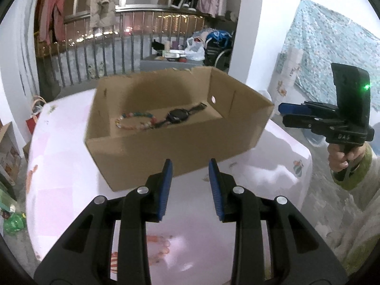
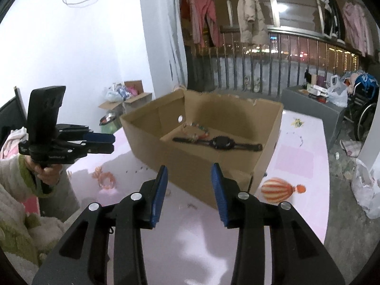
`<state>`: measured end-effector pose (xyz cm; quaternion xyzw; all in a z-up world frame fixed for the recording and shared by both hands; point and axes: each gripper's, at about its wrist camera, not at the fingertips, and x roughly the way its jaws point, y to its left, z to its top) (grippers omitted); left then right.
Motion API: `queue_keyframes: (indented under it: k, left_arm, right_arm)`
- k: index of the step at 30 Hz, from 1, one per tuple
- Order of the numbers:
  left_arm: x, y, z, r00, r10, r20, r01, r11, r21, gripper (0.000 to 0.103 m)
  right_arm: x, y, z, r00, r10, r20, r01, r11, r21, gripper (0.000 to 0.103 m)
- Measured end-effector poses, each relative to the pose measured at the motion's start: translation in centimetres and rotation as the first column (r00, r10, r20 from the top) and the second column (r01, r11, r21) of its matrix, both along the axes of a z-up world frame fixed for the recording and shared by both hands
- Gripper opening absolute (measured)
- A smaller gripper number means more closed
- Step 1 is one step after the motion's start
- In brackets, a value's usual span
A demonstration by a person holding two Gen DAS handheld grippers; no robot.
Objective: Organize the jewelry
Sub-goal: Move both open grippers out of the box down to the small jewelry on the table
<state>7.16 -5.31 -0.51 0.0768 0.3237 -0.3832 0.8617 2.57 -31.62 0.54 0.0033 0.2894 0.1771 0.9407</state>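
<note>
Both my grippers hover empty over the pink table: the left gripper and the right gripper each have jaws parted with nothing between them. Ahead I see the cardboard box, and lying on its floor are the beaded bracelet touching the black watch.

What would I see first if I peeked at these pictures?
Your eye goes to the open cardboard box in the middle of the pink table. Inside it lie a colourful bead bracelet and a black watch, side by side. In front of the box, two black grippers with blue pads, the left gripper and the right gripper, stand open and empty.
</note>
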Motion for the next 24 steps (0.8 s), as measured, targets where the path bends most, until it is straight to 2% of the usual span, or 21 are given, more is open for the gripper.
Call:
queue_keyframes:
  k: [5,14,24]
  left_arm:
    - [0.0,-1.6,-1.7,0.999,-0.031,-0.023,0.031,0.999,0.019,0.030]
    - [0.1,-5.3,-3.9,0.998,-0.065,0.005,0.064,0.995,0.075,0.030]
    - [0.5,-8.1,-6.0,0.995,-0.094,0.016,0.091,0.985,0.147,0.026]
  right_arm:
    - [0.4,0.6,-1.6,0.998,0.024,-0.051,-0.024,1.000,0.000,0.038]
    - [1.8,1.4,-4.4,0.991,0.073,-0.115,-0.076,0.997,-0.018,0.037]
    - [3.3,2.4,-6.8,0.976,0.124,-0.177,-0.134,0.990,-0.044,0.027]
